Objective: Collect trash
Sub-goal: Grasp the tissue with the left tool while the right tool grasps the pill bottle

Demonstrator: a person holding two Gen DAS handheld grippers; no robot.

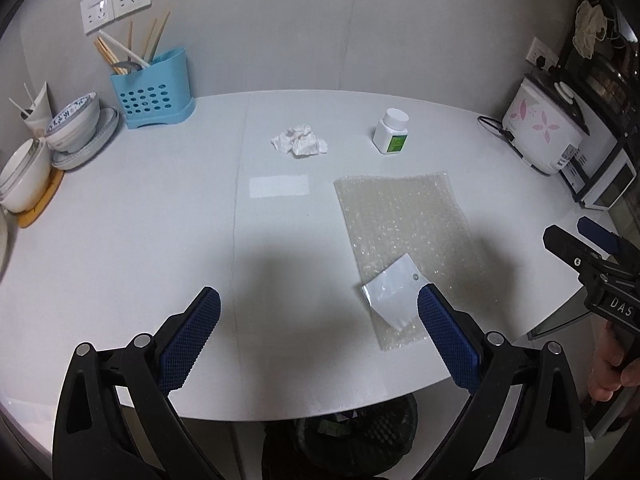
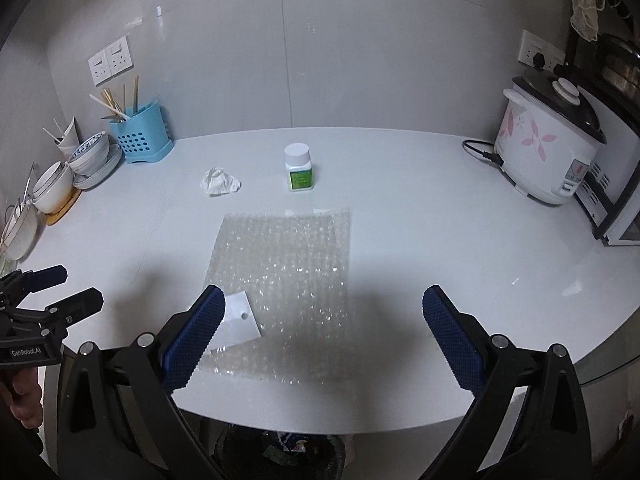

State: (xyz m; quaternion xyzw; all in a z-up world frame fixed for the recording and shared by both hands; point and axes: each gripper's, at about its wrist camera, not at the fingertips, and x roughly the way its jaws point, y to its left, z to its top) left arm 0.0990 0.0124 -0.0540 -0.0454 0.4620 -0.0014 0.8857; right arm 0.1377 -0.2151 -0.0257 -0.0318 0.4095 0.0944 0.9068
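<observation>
A sheet of bubble wrap [image 1: 404, 236] lies flat on the white table [image 1: 140, 220], with a small white packet [image 1: 394, 290] on its near corner. A crumpled white tissue [image 1: 299, 141] and a white pill bottle [image 1: 391, 131] with a green label sit farther back. My left gripper [image 1: 319, 300] is open and empty, above the table's near edge, left of the packet. My right gripper [image 2: 320, 300] is open and empty over the bubble wrap [image 2: 284, 276]; the packet [image 2: 238, 318] lies by its left finger. The tissue [image 2: 220, 181] and bottle [image 2: 299, 168] stand beyond. A black mesh trash bin [image 1: 360, 436] sits under the table edge.
A blue utensil holder [image 1: 154, 92] with chopsticks and stacked bowls [image 1: 76, 128] stand at the back left. A rice cooker [image 2: 548, 144] and an oven [image 2: 616, 200] stand at the right. A pale tape patch [image 1: 280, 186] lies on the table. The right gripper shows in the left wrist view [image 1: 576, 240].
</observation>
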